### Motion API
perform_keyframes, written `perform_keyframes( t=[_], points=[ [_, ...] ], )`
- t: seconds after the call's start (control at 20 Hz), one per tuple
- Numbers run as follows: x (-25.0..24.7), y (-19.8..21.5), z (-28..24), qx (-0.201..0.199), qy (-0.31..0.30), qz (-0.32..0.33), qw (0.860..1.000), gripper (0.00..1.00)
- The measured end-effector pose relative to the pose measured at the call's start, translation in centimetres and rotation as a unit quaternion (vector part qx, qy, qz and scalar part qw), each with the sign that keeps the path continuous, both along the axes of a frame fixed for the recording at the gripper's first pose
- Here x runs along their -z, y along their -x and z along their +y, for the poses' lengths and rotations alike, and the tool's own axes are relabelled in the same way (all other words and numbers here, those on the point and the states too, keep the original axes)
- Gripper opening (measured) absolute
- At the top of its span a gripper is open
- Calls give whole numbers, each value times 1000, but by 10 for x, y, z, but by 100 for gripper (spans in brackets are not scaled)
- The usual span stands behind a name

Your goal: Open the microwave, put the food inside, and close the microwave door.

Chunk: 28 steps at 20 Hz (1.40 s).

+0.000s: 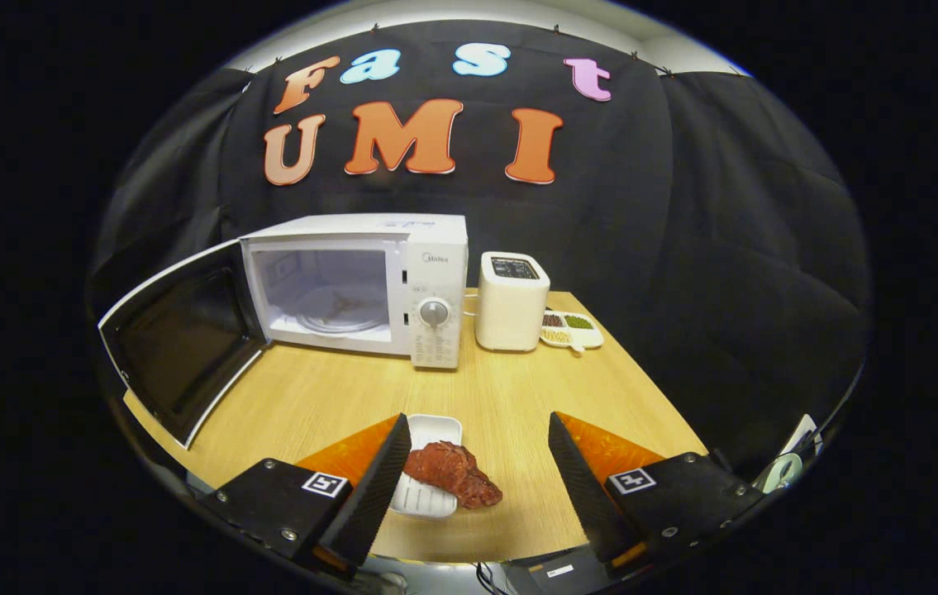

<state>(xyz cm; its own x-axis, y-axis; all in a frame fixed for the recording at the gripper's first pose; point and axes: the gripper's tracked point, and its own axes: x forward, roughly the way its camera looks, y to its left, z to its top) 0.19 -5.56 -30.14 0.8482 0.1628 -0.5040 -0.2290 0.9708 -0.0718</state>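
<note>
A white microwave [369, 281] stands at the back of the wooden table [518, 388], its door [183, 343] swung wide open to the left and the glass turntable visible inside. A reddish-brown piece of meat [452, 473] lies on a small white tray [429, 467], hanging over the tray's right edge. My gripper [481, 463] is open, its fingers to either side of the food. The left finger [378, 483] sits close against the tray's left side; the right finger [580, 483] stands well apart from the meat.
A white toaster [511, 302] stands right of the microwave. Beside it lies a white divided dish [572, 329] holding beans and grains. The open door reaches out over the table's left front. The table's right edge runs diagonally toward the front.
</note>
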Motion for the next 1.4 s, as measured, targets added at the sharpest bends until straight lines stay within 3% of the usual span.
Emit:
perform_keyframes(
  t=[0.2, 0.35, 0.45, 0.55, 0.65, 0.75, 0.85, 0.95, 1.0, 1.2, 1.3, 1.4],
  points=[
    [45, -7, -14, -6, -63, 81, 995, 99],
    [75, -11, -15, -4, -131, 139, 982, 99],
    [89, -11, -10, 3, -200, 183, 963, 97],
    [97, -13, -1, 15, -286, 221, 932, 92],
    [104, -11, 6, 20, -341, 247, 907, 85],
    [108, -6, 12, 16, -367, 263, 892, 76],
    [112, -3, 13, 13, -367, 270, 890, 69],
    [109, -3, 13, 13, -375, 271, 887, 50],
    [107, -4, 13, 15, -378, 270, 885, 36],
    [86, -11, 20, 14, -395, 259, 881, 17],
    [78, -15, 16, 24, -378, 245, 892, 10],
    [64, -15, 19, 24, -372, 236, 898, 9]
  ],
)
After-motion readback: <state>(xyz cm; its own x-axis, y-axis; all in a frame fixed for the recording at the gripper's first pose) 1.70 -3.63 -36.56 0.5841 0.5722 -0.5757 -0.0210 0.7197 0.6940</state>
